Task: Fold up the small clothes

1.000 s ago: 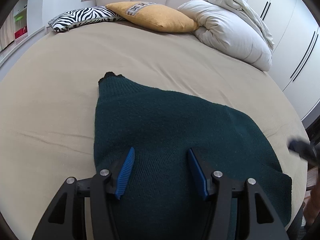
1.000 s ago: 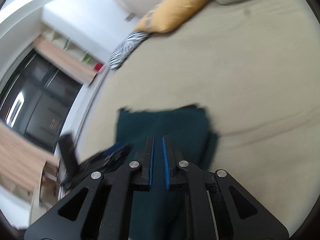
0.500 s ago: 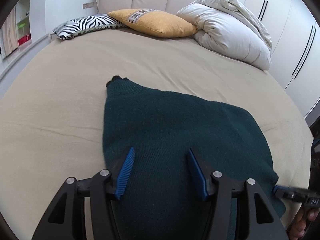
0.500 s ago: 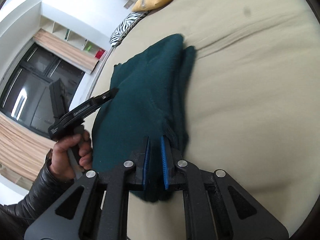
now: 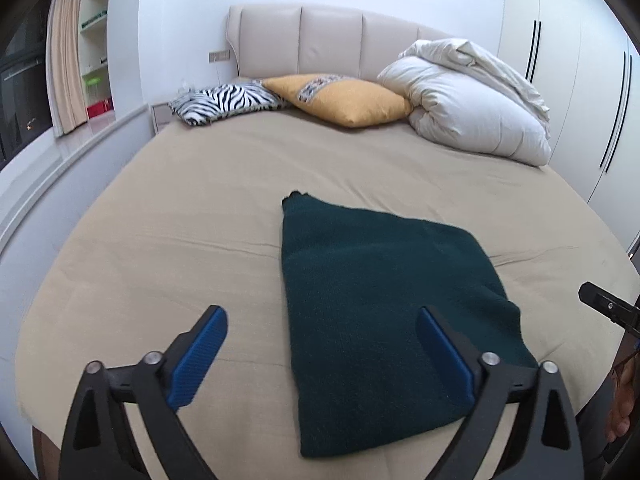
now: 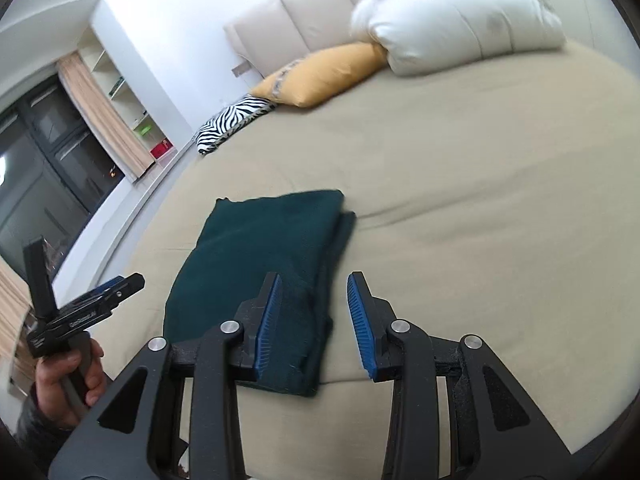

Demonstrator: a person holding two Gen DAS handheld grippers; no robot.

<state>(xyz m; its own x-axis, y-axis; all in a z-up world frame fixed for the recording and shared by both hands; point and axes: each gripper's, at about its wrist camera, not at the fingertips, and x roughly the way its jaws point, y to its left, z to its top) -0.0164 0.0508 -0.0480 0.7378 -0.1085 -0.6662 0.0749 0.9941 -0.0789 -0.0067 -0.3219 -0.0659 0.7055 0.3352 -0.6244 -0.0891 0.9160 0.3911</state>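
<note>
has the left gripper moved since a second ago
Yes. The left gripper has backed away from the sweater lying on the bed, toward the near edge, and its jaws have just opened wide with nothing between them.

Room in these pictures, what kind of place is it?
Most likely a home bedroom: a big bed with a padded headboard, a rolled duvet, and wardrobe doors alongside.

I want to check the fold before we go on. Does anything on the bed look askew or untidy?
Only small things. On the green knit garment the layers do not line up: a lower layer sticks out past the top one along its right edge. A small dark bit pokes out at its far left corner.
</note>
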